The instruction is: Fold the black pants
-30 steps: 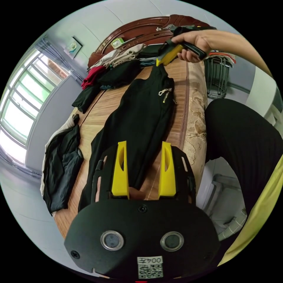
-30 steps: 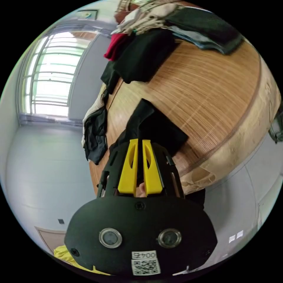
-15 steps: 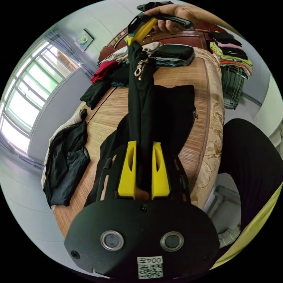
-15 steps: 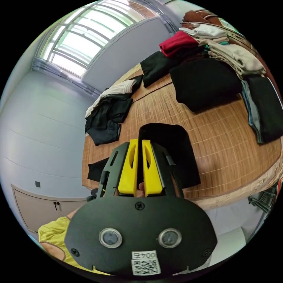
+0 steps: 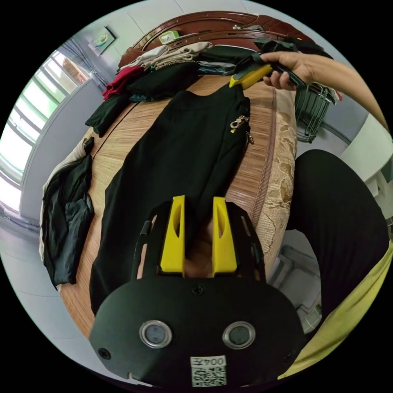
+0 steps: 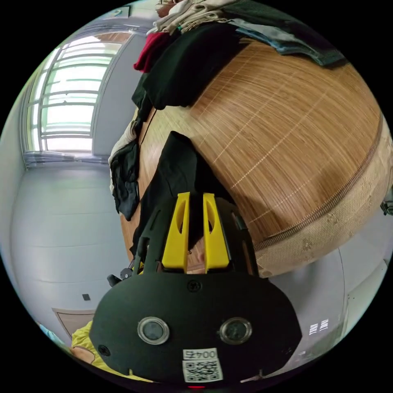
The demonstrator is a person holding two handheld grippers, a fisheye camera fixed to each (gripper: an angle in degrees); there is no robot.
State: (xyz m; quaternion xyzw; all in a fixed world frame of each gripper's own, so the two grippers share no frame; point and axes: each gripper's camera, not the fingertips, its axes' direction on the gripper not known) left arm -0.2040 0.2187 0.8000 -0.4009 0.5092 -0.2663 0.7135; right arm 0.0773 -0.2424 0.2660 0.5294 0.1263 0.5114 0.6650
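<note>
While daylight fills the window [image 5: 18, 139], we hold the black pants [image 5: 172, 163] flat on the bed's bamboo mat [image 6: 286, 135], left tool [image 5: 198, 204] clamping a leg, right tool [image 6: 195, 200] pinching the waist corner. Folded clothes [image 5: 176, 65] line the wooden headboard [image 5: 213, 24]; a wire basket [image 5: 313, 110] stands beside the bed.
</note>
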